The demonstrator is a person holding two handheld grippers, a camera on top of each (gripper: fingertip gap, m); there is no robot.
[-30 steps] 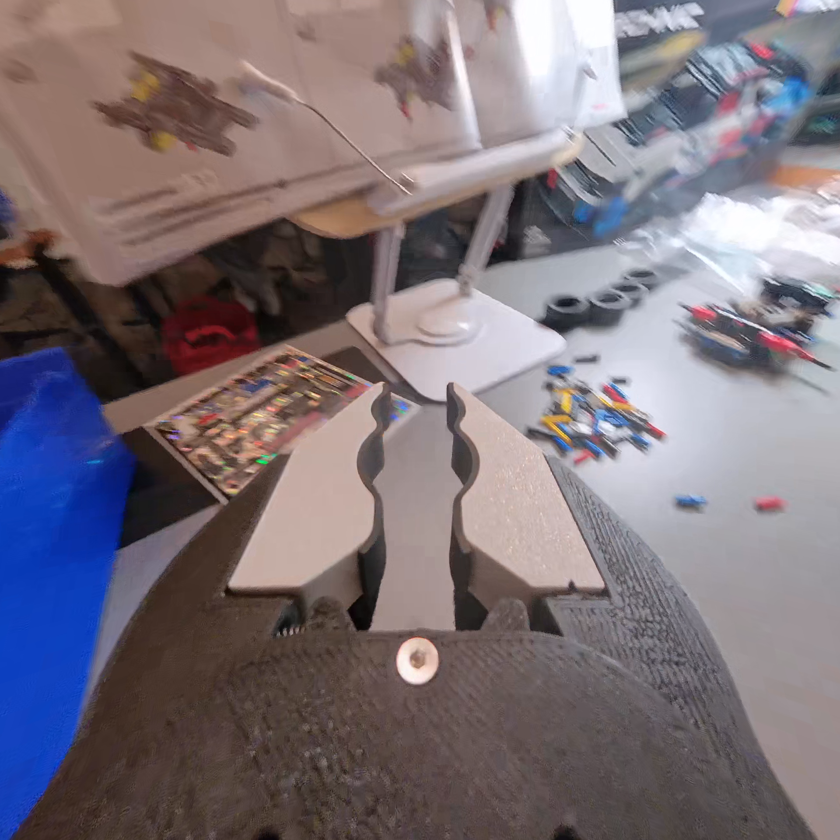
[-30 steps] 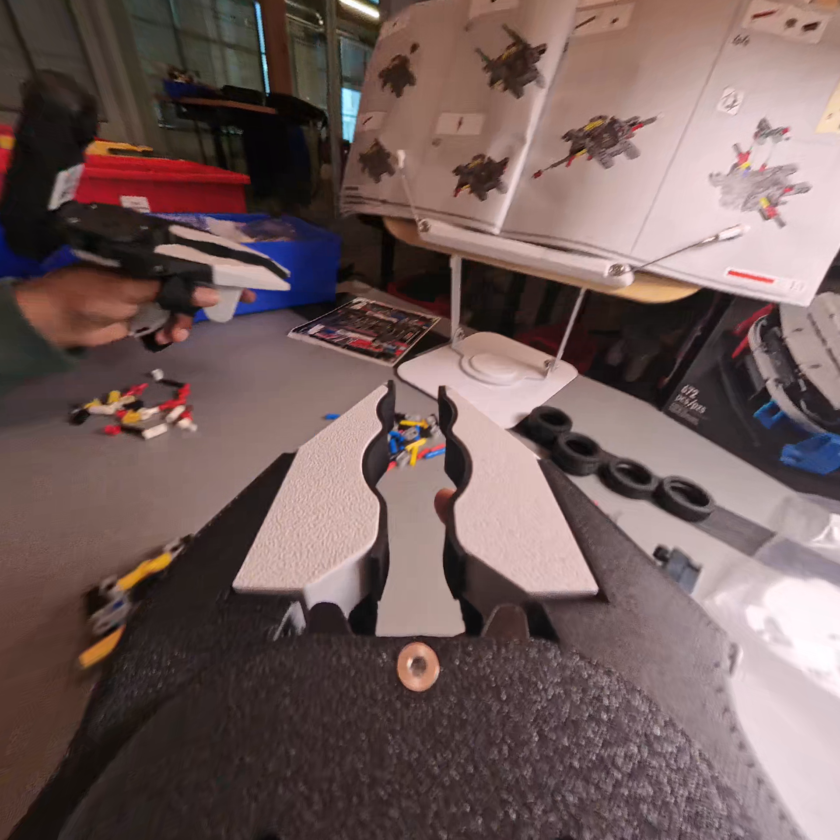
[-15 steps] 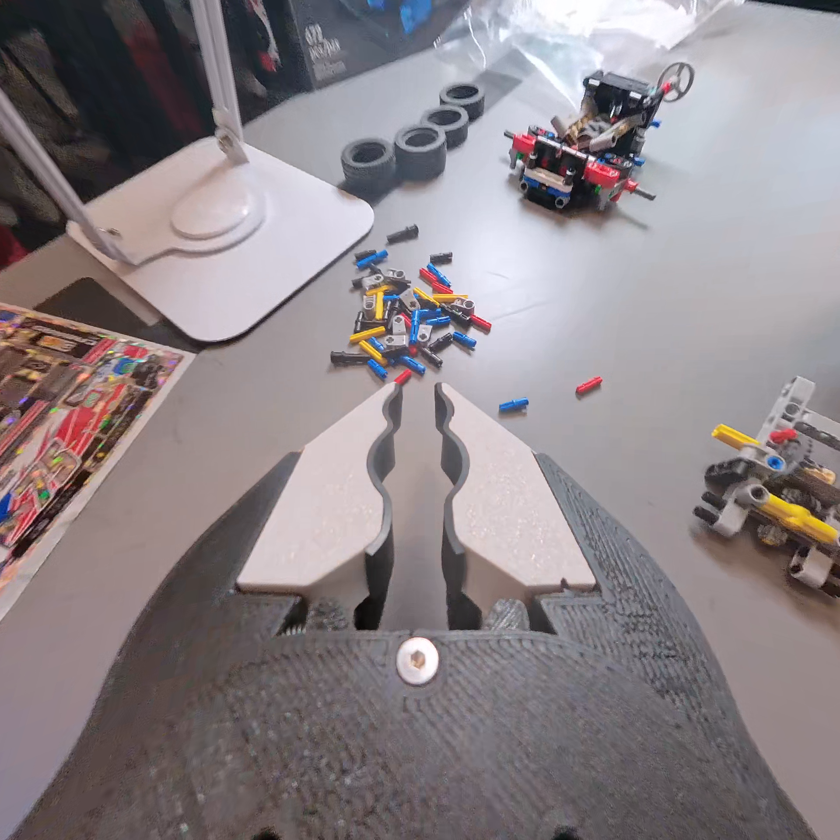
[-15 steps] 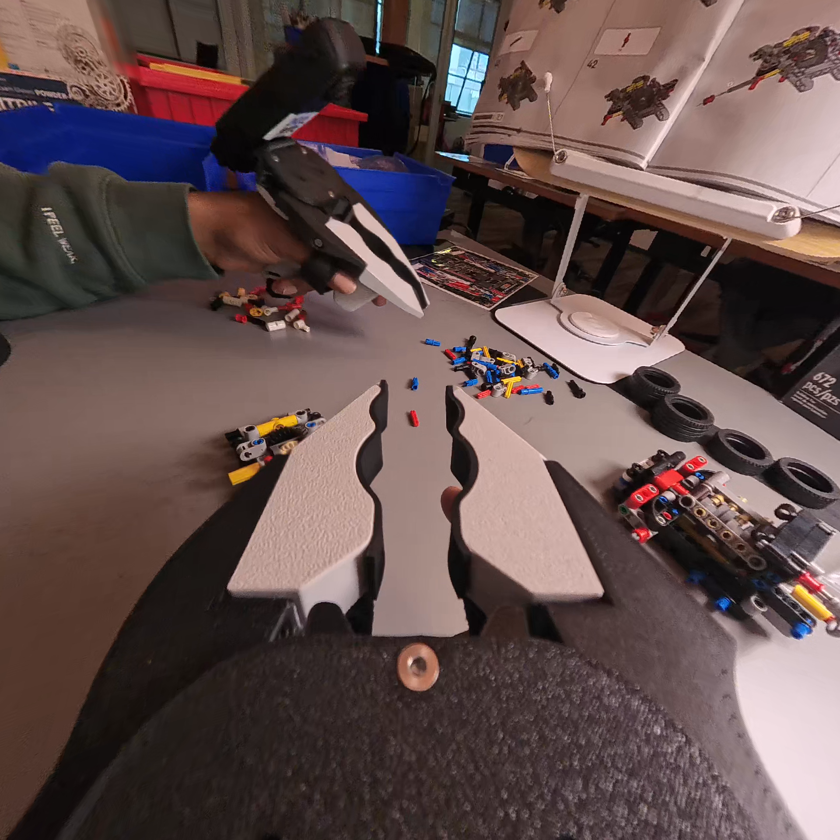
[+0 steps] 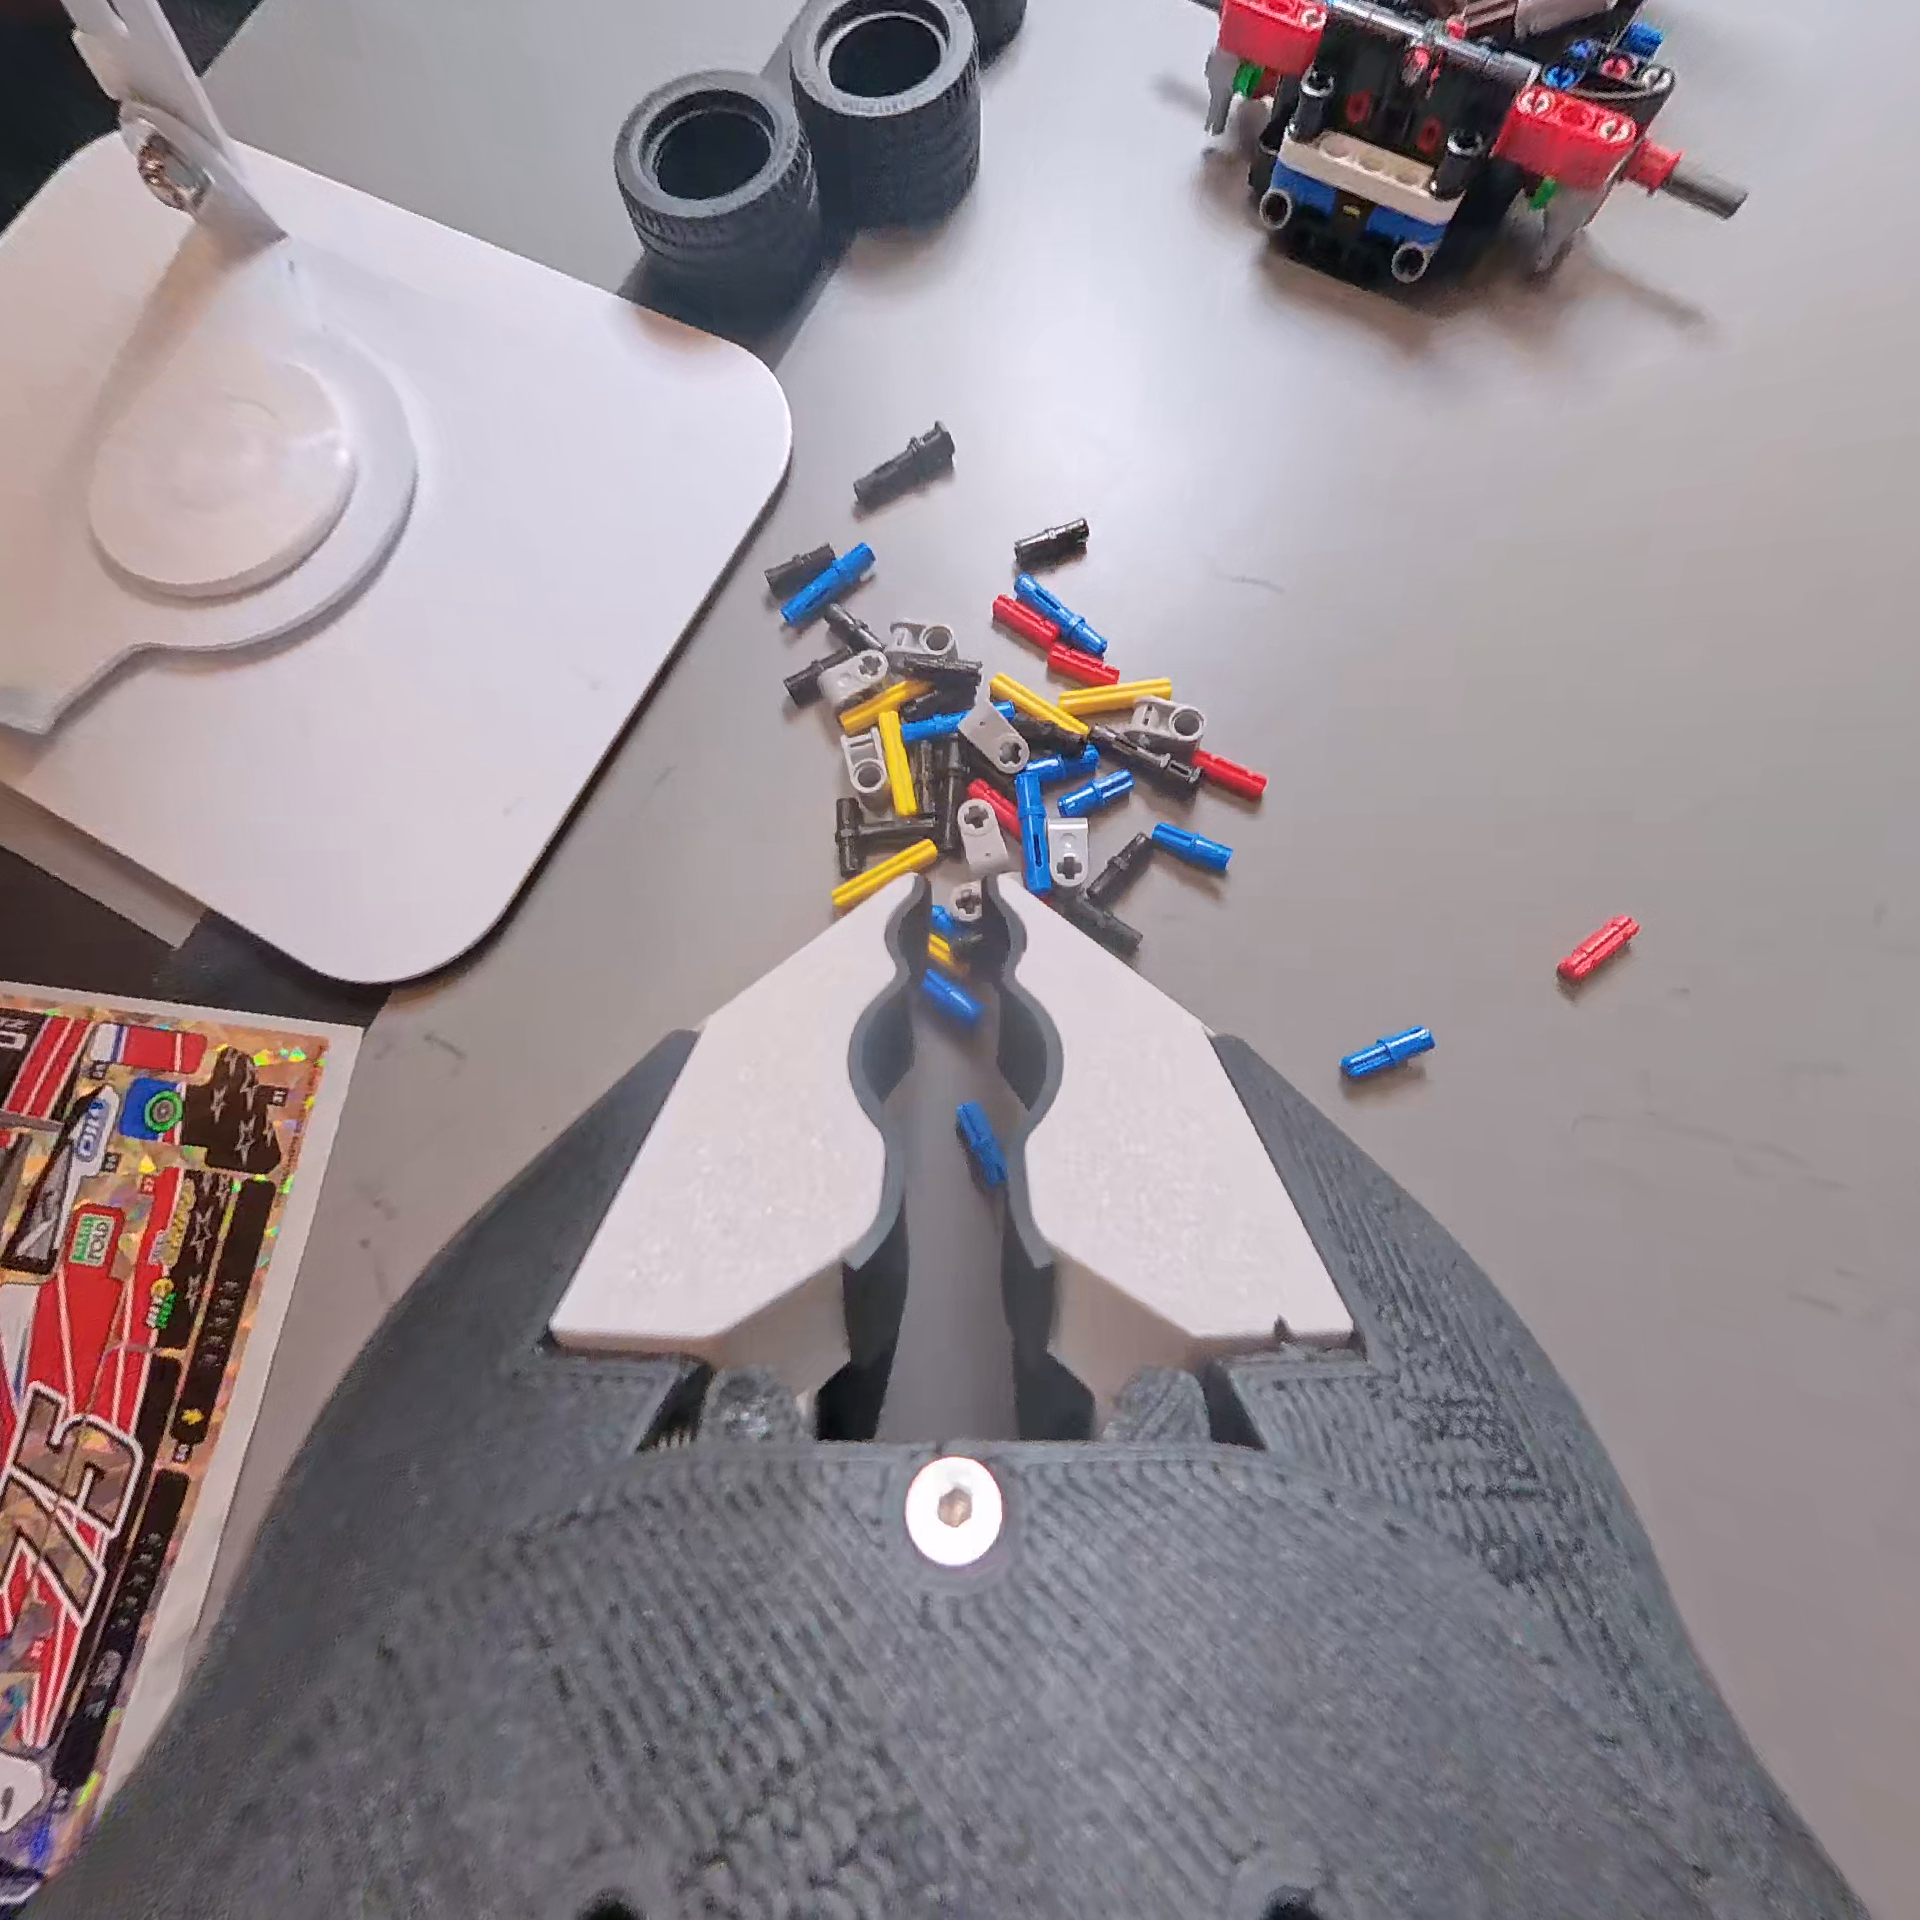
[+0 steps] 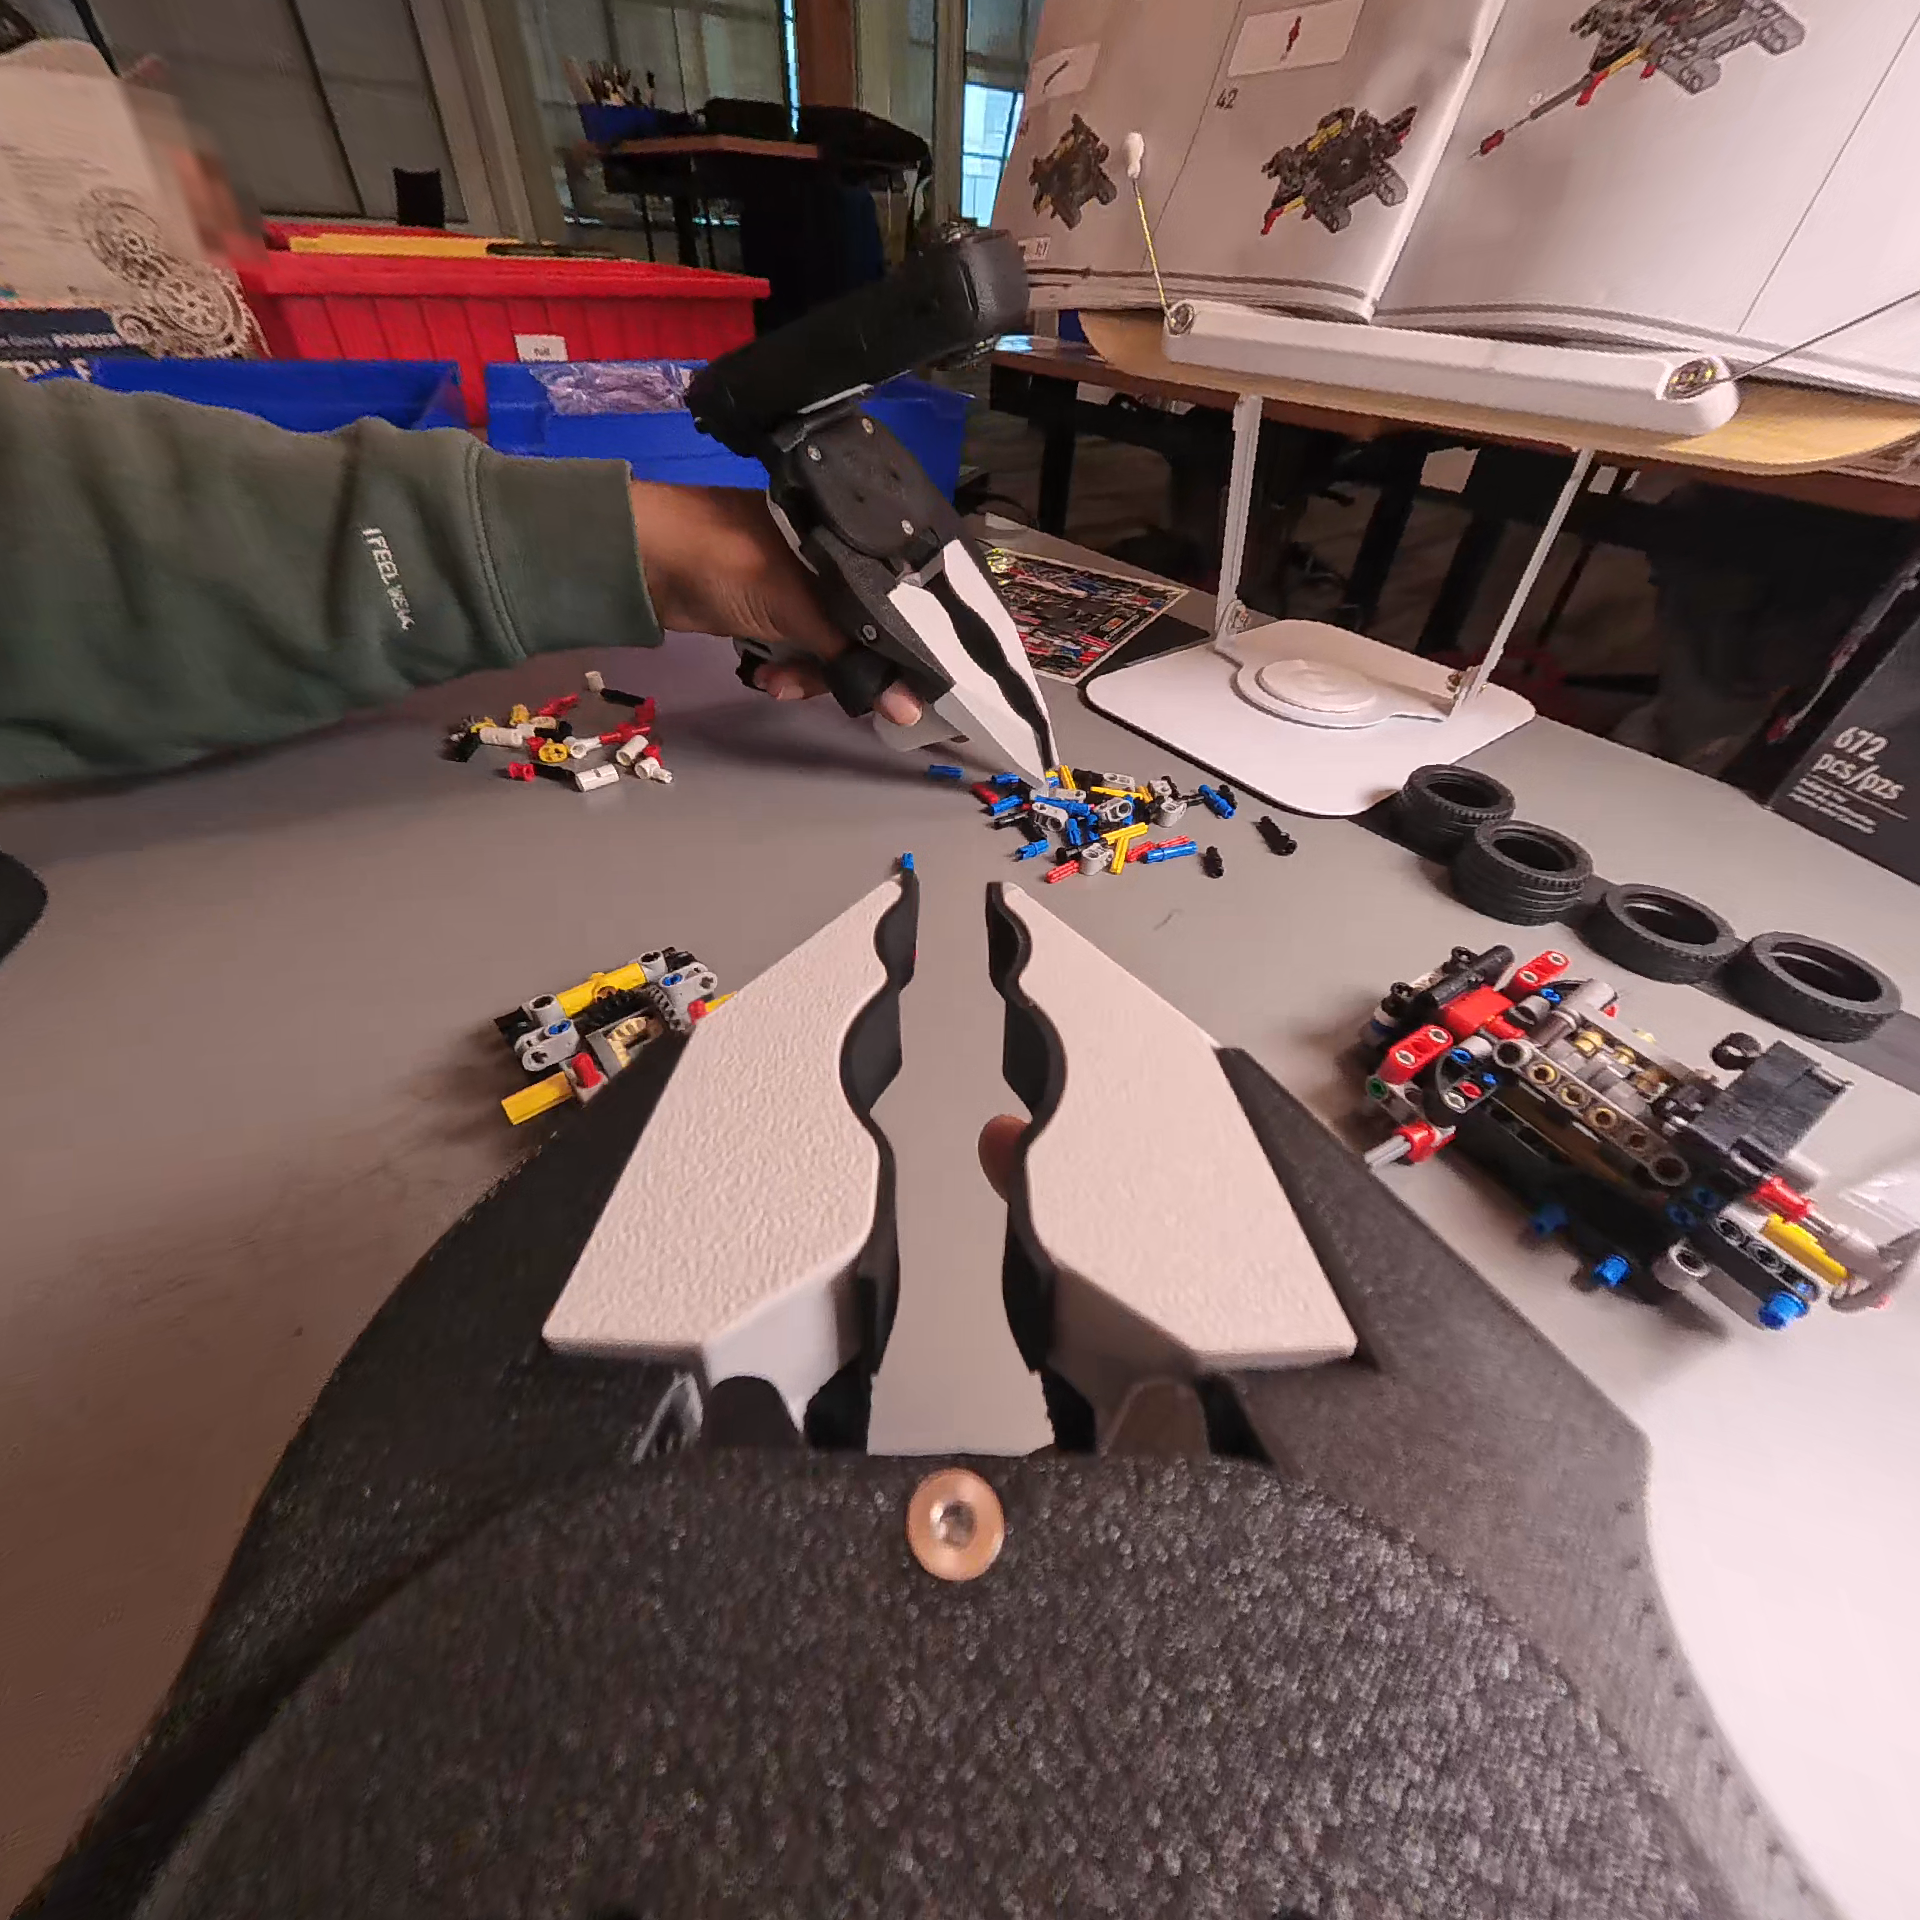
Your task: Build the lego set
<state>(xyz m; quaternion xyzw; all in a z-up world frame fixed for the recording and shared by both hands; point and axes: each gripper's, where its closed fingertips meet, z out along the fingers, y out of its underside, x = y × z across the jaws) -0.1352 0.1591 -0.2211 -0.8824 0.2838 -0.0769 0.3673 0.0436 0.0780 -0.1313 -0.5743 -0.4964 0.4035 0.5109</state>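
Lowered since a moment ago, the left gripper [image 5: 961, 894] now noses into the pin pile [image 5: 1023, 748] beside the stand base [image 5: 436, 665], fingers slightly apart, perhaps around a grey piece, while the right gripper [image 6: 951, 888] hovers part-open, empty, near the chassis [image 6: 1600, 1112].

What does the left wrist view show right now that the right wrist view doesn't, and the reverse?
Only the left wrist view shows the pieces lying between the left gripper's open tips. Only the right wrist view shows the right gripper, the yellow-and-grey subassembly, a second small parts pile and the instruction booklet. Both show the main parts pile, tyres and chassis.
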